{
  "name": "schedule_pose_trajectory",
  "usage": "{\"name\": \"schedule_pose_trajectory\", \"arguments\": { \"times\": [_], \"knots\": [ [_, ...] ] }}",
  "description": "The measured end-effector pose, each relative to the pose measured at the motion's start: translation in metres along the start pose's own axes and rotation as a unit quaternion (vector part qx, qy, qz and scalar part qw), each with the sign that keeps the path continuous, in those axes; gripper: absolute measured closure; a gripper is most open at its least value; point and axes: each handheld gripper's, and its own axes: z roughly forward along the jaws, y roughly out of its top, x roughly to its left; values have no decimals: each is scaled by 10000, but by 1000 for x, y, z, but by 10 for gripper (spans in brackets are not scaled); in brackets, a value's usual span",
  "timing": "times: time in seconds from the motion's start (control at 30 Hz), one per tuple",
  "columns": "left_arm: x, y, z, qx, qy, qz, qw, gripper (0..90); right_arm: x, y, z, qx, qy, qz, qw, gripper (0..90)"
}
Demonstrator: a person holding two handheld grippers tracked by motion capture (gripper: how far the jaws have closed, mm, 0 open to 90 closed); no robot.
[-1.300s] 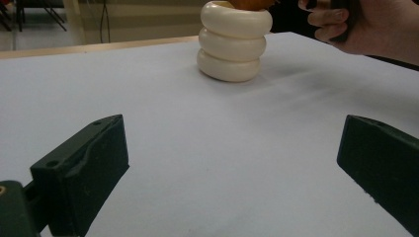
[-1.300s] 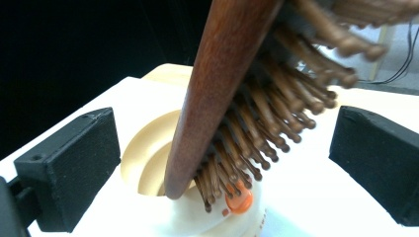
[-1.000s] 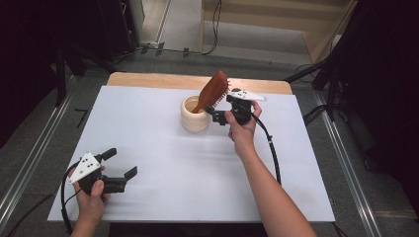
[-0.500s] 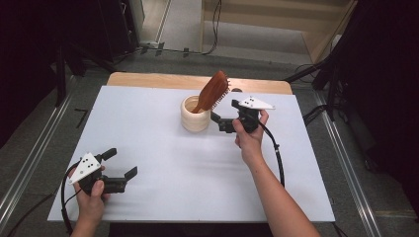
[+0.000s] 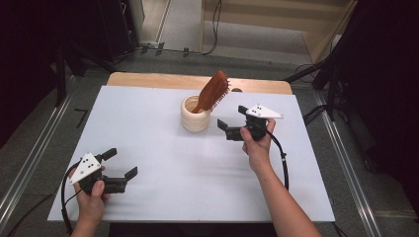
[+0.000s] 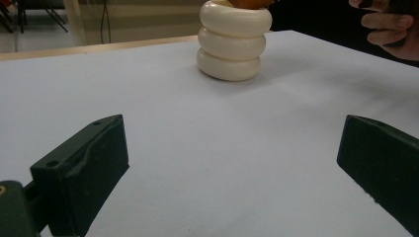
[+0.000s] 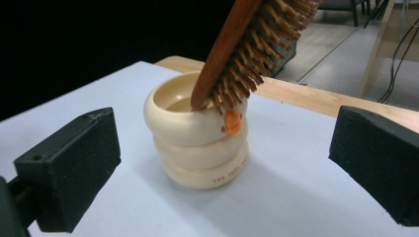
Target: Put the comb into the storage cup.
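A cream ringed cup (image 5: 195, 116) with a small orange beak stands at the back middle of the white table. A brown wooden hairbrush (image 5: 213, 91) stands in it handle down, its bristled head leaning up and to the right. My right gripper (image 5: 230, 118) hovers open just right of the cup, with nothing between its jaws. In the right gripper view the cup (image 7: 197, 143) and brush (image 7: 247, 44) sit ahead of the open right gripper (image 7: 227, 158). My left gripper (image 5: 122, 162) is open near the table's front left corner. The left gripper view shows the cup (image 6: 234, 42) far ahead.
The white sheet (image 5: 163, 163) covers the table, and a wooden strip (image 5: 148, 79) shows along its far edge. Metal rails (image 5: 29, 163) run on the floor beside it. The other hand (image 6: 388, 29) appears at the top right of the left gripper view.
My right gripper has drawn back from the brush and cup, moving right and toward the person. The brush stays leaning in the cup. The left gripper has not moved.
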Motion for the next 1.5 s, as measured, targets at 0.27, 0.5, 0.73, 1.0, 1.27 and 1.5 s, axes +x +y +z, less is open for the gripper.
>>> {"name": "schedule_pose_trajectory", "arguments": {
  "times": [0.27, 0.5, 0.73, 1.0, 1.27, 1.5],
  "knots": [
    [0, 0, 0, -2, 3, 1, 10000, 0, -3, -7, -16, -67, -24, -18, 10000, 0],
    [0, 0, 0, 13, 13, 11, 10000, 0, -5, -14, -31, -93, -85, -127, 9998, 0],
    [0, 0, 0, 9, 12, 16, 10000, 0, -5, -20, -45, -88, -98, -214, 9997, 0],
    [-1, 0, 1, 11, 25, 17, 10000, 0, -9, -31, -60, -53, -175, -216, 9996, 0],
    [-1, 0, 1, 17, 39, 14, 10000, 0, -16, -43, -78, -44, -272, -175, 9995, 0],
    [-1, 0, 1, 31, 53, 32, 10000, 0, -22, -51, -92, -44, -343, -143, 9993, 0]
  ]
}}
